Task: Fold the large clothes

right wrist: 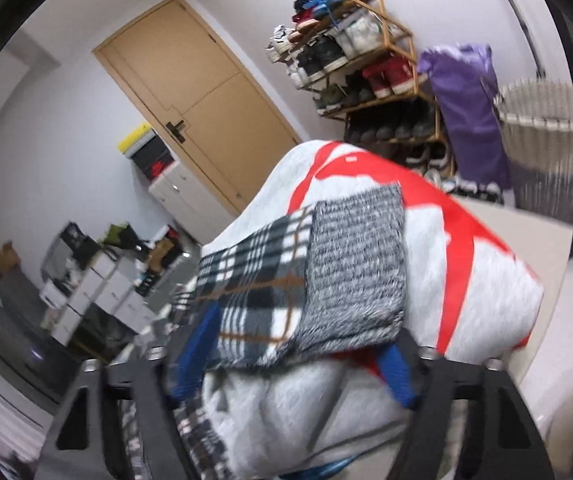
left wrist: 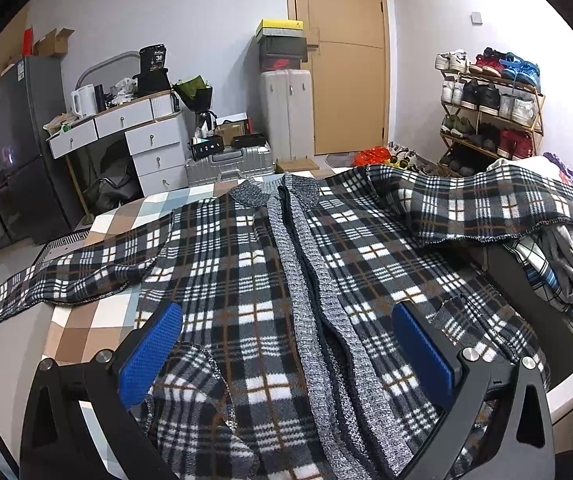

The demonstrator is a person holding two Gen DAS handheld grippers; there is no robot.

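Note:
A large plaid cardigan (left wrist: 246, 264) with grey knit trim lies spread face up on the bed, collar at the far end. Its left sleeve (left wrist: 66, 276) stretches out over the bed's left side; its right sleeve (left wrist: 486, 204) runs right over a pile of clothes. My left gripper (left wrist: 286, 344) is open just above the cardigan's lower front, blue pads on either side of the button band. In the right wrist view my right gripper (right wrist: 302, 356) is open around the sleeve end, with its grey knit cuff (right wrist: 358, 264) and plaid fabric draped between the fingers, resting on a grey and red garment (right wrist: 486, 280).
The checked bedsheet (left wrist: 82, 320) shows at the left. A pile of clothes (left wrist: 566, 260) sits at the bed's right. Beyond the bed stand a drawer desk (left wrist: 142, 136), suitcases (left wrist: 286, 112), a door (left wrist: 346, 60) and a shoe rack (left wrist: 490, 112). A laundry basket (right wrist: 554, 152) stands at the right.

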